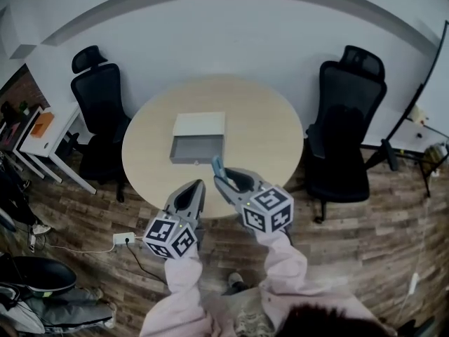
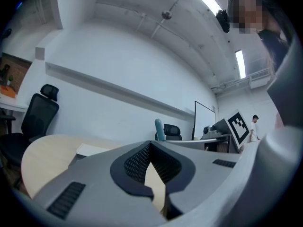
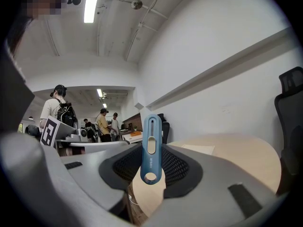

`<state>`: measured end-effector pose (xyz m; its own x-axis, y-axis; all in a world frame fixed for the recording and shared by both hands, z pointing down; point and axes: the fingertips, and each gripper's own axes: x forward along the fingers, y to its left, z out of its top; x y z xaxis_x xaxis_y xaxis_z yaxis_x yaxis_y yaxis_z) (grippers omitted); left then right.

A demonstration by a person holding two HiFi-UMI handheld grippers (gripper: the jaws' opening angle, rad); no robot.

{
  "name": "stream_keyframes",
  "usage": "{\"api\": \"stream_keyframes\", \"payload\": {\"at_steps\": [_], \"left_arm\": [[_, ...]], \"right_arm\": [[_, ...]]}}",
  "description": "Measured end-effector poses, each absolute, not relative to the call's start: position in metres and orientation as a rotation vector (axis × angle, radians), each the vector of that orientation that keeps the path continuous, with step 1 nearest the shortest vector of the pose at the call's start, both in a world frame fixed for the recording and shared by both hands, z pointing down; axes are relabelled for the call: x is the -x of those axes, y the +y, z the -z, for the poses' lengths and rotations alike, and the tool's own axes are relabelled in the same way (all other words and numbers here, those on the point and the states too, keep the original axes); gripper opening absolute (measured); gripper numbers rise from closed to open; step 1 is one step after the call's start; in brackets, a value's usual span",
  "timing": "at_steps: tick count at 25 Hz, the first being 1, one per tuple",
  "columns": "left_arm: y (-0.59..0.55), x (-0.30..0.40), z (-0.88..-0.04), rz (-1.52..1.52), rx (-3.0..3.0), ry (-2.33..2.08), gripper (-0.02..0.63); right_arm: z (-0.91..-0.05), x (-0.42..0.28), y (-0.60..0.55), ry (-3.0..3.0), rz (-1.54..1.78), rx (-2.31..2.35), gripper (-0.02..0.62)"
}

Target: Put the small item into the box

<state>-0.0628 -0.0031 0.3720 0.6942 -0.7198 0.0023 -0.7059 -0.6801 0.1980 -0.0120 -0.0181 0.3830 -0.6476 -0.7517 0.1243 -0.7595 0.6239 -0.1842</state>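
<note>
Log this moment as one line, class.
right gripper: grips blue item | left gripper: shut, empty | box: open, on round table

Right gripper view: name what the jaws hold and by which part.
A slim blue tool, upright, pinched in the jaws by its lower, holed end.

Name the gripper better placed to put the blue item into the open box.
Right. The right gripper clamps the blue cutter and sits closer to the open box. The left gripper is shut and holds nothing.
</note>
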Motion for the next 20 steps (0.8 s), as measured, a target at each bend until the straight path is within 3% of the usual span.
{"api": "stream_keyframes", "payload": {"at_steps": [20], "left_arm": [[-0.046, 0.064, -0.381, 0.119, -2.7, -1.16, 0.009]], "right_arm": [[-0.395, 0.007, -0.064, -2.772, -0.391, -1.297, 0.129]]}}
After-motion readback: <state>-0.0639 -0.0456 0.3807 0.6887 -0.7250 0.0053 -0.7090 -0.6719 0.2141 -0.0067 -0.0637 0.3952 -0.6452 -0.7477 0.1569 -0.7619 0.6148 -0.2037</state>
